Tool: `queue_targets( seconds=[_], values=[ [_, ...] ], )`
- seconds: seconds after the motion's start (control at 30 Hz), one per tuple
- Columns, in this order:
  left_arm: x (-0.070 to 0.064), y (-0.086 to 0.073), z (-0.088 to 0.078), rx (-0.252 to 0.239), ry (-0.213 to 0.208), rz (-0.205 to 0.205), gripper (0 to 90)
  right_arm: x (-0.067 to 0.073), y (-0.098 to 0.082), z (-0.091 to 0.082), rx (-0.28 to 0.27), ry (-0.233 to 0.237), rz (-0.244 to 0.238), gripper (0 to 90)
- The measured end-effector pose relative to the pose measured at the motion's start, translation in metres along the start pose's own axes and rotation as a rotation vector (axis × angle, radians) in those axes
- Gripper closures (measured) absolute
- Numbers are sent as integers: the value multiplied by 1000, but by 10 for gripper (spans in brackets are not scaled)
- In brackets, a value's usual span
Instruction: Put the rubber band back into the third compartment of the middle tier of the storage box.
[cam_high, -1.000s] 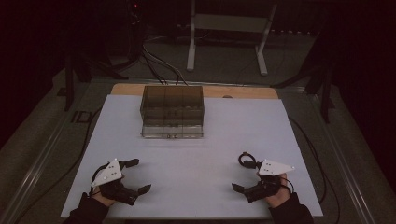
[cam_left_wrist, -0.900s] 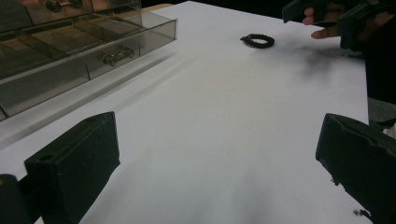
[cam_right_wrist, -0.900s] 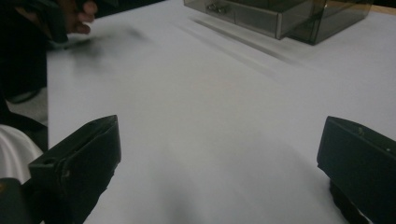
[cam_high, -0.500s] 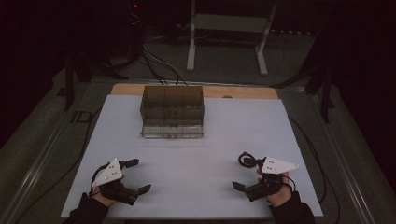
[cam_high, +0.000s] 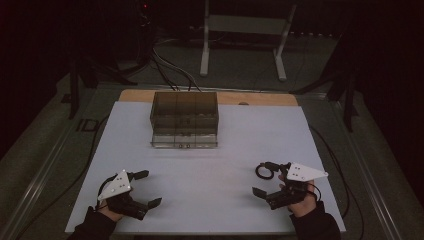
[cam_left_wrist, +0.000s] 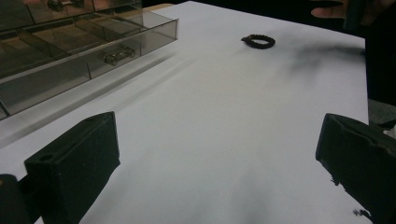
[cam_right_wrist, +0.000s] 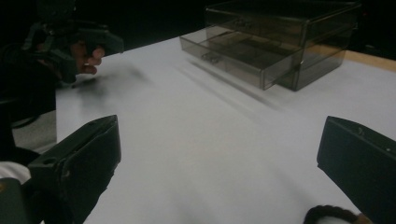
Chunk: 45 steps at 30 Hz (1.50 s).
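Your right tool (cam_high: 264, 181), jaws spread and empty, sits just beside the ring (cam_high: 265, 171); the ring lies on the table toward the open drawer (cam_high: 184, 139).

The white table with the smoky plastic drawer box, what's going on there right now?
A person holds a two-jaw gripper in each hand over the near part of the white table. The left gripper and the right gripper both have their jaws wide apart and hold nothing. A small black braided ring lies on the table right by the right gripper. At the far side stands a smoky transparent plastic drawer box, its bottom drawer pulled partly out. Neither gripper touches it.
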<state>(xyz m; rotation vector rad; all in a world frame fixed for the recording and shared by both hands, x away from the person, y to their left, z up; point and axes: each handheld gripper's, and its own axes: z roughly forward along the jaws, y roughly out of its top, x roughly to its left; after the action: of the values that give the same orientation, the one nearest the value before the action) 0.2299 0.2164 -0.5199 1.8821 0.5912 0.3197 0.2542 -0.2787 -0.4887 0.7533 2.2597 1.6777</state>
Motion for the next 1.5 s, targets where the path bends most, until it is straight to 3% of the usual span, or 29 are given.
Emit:
queue_targets(
  seconds=[0.43, 0.67, 1.1, 1.23, 1.5],
  values=[
    [1, 2, 4, -5, -16, -24, 3, -15, 19, -6, -51, -49, 8, 0],
    [2, 4, 3, -32, -19, -29, 3, -26, 27, -3, -50, -119, 44, 0],
    [3, 6, 6, -34, -11, -28, 3, -36, 27, -4, -67, -187, 77, 0],
    [2, 7, 8, -27, -11, -27, 3, -40, 24, -4, -55, -196, 97, 0],
    [1, 10, 12, -30, -23, -22, 3, -47, 16, -6, -27, -264, 106, 0]
  ],
)
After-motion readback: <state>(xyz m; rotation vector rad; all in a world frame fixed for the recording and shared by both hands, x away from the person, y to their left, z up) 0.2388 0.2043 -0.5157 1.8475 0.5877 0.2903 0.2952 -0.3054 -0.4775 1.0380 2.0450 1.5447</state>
